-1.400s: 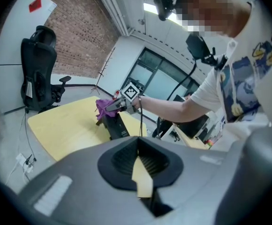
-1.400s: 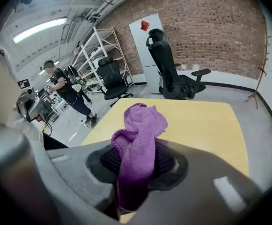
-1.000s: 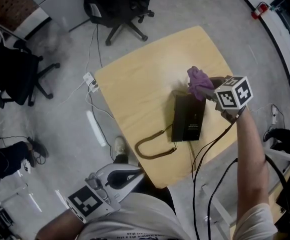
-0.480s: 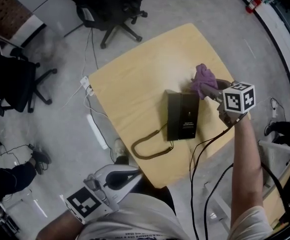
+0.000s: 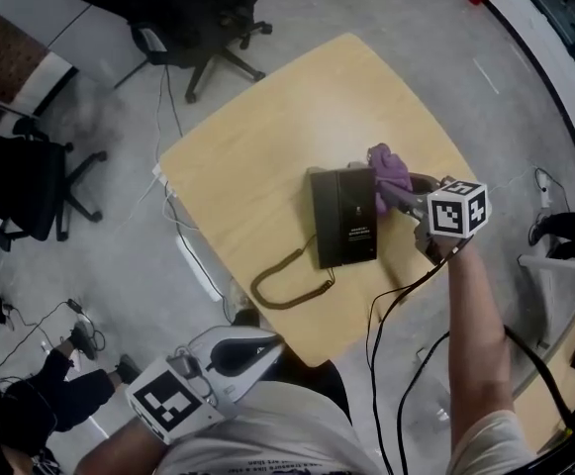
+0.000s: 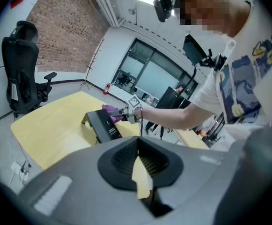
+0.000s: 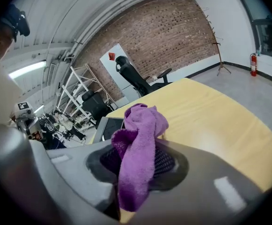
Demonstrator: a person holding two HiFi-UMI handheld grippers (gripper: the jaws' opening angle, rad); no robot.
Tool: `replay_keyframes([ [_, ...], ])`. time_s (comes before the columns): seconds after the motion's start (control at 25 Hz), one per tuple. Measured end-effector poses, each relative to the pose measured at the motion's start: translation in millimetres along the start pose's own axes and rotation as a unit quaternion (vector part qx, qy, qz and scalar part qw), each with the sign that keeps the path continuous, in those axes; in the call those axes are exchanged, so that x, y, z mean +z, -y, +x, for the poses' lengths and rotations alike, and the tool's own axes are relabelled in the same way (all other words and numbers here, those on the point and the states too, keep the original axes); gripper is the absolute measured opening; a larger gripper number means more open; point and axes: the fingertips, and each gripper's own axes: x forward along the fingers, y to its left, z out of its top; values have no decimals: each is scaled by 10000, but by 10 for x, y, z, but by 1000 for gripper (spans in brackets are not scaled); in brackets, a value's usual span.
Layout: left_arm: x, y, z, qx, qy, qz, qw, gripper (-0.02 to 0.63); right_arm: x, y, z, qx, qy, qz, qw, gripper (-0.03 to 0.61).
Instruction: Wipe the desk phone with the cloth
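Firmly clenches fluffy purple cloth (image 5: 388, 169) in right gripper (image 5: 397, 193) against edge of boxy matte-black desk phone (image 5: 344, 218); holds left gripper (image 5: 253, 348) closed, empty; sits tighter to phone than before.

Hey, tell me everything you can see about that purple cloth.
The cloth is purple, soft and fuzzy like terry or microfibre, bunched into a crumpled wad. The jaws of the right tool are shut on it, with one fold sticking out beyond them and a tail hanging below. In the head view it sits at the far right corner of the black desk phone, above the yellow table. Whether it presses on the phone cannot be told.
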Motion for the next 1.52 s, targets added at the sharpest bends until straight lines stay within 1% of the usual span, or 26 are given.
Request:
replay_keyframes([
  [0.12, -11, 38, 7, -54, 17, -139, 9999, 5, -139, -60, -10, 141, 1, 89, 9999, 121],
  [0.24, -4, 54, 11, -29, 30, -102, 9999, 4, -277, -107, -35, 247, -44, 103, 9996, 120],
  [0.4, -9, 90, 32, -9, 2, -32, 10000, 3, -471, -168, -68, 274, -203, 43, 9994, 121],
  [0.48, -21, 115, 47, -22, 4, -61, 10000, 3, -560, -203, -87, 288, -243, 50, 9993, 121],
  [0.6, -32, 143, 64, -34, -2, -80, 10000, 5, -696, -252, -120, 280, -300, 50, 9991, 121],
  [0.96, -64, 260, 103, -89, -82, 42, 9999, 5, -1073, -444, -237, 158, -589, -28, 9981, 121],
  [1.24, -119, 339, 165, -213, -179, 108, 9996, 5, -1381, -613, -343, 74, -762, 186, 9969, 121],
  [1.52, -171, 362, 149, -250, -215, 161, 9993, 5, -1703, -891, -462, 78, -888, 422, 9951, 121],
])
